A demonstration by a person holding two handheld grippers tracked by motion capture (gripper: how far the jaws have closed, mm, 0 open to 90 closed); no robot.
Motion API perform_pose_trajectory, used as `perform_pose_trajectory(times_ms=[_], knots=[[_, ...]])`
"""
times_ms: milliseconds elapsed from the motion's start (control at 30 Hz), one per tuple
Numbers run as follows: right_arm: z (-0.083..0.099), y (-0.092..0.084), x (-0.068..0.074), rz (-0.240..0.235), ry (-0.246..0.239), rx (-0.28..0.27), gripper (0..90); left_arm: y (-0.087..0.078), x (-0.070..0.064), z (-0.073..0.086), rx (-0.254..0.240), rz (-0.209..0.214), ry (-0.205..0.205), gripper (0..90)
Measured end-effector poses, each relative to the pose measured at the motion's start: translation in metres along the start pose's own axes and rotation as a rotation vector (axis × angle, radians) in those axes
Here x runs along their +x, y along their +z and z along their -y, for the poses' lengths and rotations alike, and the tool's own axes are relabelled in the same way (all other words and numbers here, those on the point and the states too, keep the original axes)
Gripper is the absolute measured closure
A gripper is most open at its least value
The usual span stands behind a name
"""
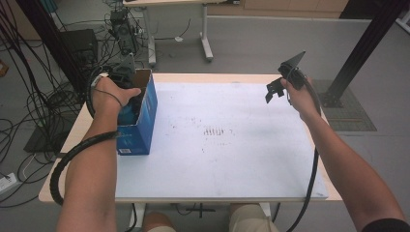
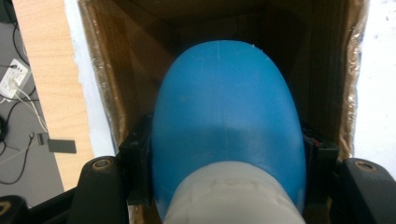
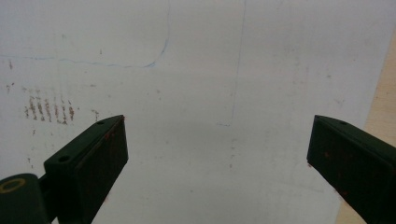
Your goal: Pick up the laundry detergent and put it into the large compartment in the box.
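A blue cardboard box [image 1: 146, 121] stands open-topped at the table's left edge. My left gripper [image 2: 229, 150] reaches down into it, and its jaws press on both sides of a blue rounded bottle [image 2: 224, 107] with a pale grey cap [image 2: 233, 196]. Brown inner walls of the box [image 2: 107, 70] surround the bottle. The left hand [image 1: 110, 96] covers the gripper from above. My right gripper [image 1: 273, 91] hangs over the table's far right corner. In the right gripper view its jaws [image 3: 217, 140] stand wide apart over the bare white board, with nothing between them.
A white board [image 1: 232, 145] with faint reddish marks [image 1: 213, 131] covers the wooden table [image 1: 72, 140]. Cables [image 1: 29, 111] and black equipment lie on the floor to the left. Another table's legs [image 1: 207, 43] stand behind, and a black frame post [image 1: 362, 48] rises at the right.
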State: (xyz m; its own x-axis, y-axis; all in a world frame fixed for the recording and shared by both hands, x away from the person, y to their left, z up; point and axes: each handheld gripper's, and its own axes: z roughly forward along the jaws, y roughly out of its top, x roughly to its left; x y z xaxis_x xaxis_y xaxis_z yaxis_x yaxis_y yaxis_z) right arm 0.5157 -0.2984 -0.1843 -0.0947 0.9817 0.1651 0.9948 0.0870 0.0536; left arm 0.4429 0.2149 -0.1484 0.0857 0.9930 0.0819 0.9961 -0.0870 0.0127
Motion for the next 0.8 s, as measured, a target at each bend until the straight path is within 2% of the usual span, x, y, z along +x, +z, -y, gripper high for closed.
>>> perform_pose_trajectory(times_ms=[533, 800], knots=[[0.001, 0.0, -0.003, 0.002, 0.009, 0.001, 5.1, 0.012, -0.001, 0.006, -0.029, 0.0, 0.013, 37.4], [0.001, 0.001, -0.003, -0.001, 0.008, 0.002, 5.1, 0.013, 0.0, 0.008, -0.038, 0.001, 0.012, 37.3]])
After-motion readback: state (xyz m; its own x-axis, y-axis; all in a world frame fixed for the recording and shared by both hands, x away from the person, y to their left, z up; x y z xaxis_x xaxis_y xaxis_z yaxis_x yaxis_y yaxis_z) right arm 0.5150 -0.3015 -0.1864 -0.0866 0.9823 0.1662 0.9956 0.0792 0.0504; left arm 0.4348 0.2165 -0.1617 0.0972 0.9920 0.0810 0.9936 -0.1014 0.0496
